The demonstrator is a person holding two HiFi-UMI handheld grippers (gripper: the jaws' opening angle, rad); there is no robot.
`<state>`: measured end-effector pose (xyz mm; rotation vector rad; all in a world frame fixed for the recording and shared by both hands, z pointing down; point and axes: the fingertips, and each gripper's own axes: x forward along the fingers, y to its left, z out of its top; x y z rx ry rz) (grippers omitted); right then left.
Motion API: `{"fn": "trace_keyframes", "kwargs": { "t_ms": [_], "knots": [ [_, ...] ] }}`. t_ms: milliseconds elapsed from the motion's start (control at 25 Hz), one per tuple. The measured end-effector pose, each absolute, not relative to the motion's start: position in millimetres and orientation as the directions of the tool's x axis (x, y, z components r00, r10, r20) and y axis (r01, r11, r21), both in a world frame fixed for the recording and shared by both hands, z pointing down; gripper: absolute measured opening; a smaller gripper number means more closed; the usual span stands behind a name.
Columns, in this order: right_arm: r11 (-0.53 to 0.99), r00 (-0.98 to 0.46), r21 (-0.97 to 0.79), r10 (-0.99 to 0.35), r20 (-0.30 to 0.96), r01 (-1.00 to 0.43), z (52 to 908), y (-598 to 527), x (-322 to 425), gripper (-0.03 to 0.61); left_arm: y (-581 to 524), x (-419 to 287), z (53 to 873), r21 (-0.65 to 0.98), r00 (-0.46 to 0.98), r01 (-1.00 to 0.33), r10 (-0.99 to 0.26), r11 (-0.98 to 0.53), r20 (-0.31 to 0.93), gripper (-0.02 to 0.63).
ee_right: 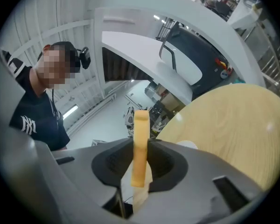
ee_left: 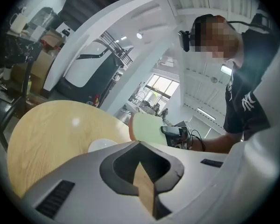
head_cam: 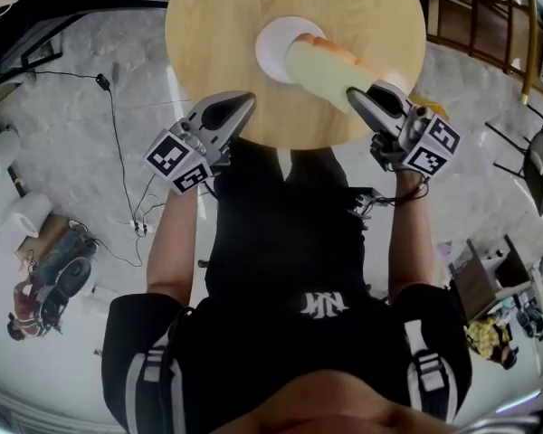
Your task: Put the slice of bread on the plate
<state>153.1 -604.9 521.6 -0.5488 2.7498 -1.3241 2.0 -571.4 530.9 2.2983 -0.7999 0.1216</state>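
Two tongs near upper centre: right tongs point(head_cam: 356, 98) were clamped on the bread slice point(head_cam: 321, 64) above the plate point(head_cam: 273, 49) on the desk point(head_cam: 208, 25), and left tongs point(head_cam: 246, 103) were closed, empty.

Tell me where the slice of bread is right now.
In the head view the slice of bread sits just right of centre near the top, clamped in the right gripper above the wooden table, its far end overlapping the white plate.

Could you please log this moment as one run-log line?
right gripper: grips bread slice | bread slice: over plate, unreleased | left gripper: empty
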Motion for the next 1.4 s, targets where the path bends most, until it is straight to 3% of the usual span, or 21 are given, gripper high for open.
{"fn": "trace_keyframes", "kwargs": {
  "t_ms": [360,1400],
  "knots": [
    [0.542,-0.959,-0.798,-0.237,0.156,-0.264,559,-591,143,0.091,-590,6,577,0.586,0.823,-0.554,-0.497,-0.592,0.276,0.012],
    [0.323,-0.961,-0.909,-0.168,0.221,-0.265,617,-611,100,0.091,-599,17,588,0.6,0.866,-0.478,-0.461,-0.642,0.196,0.012]
  ]
}}
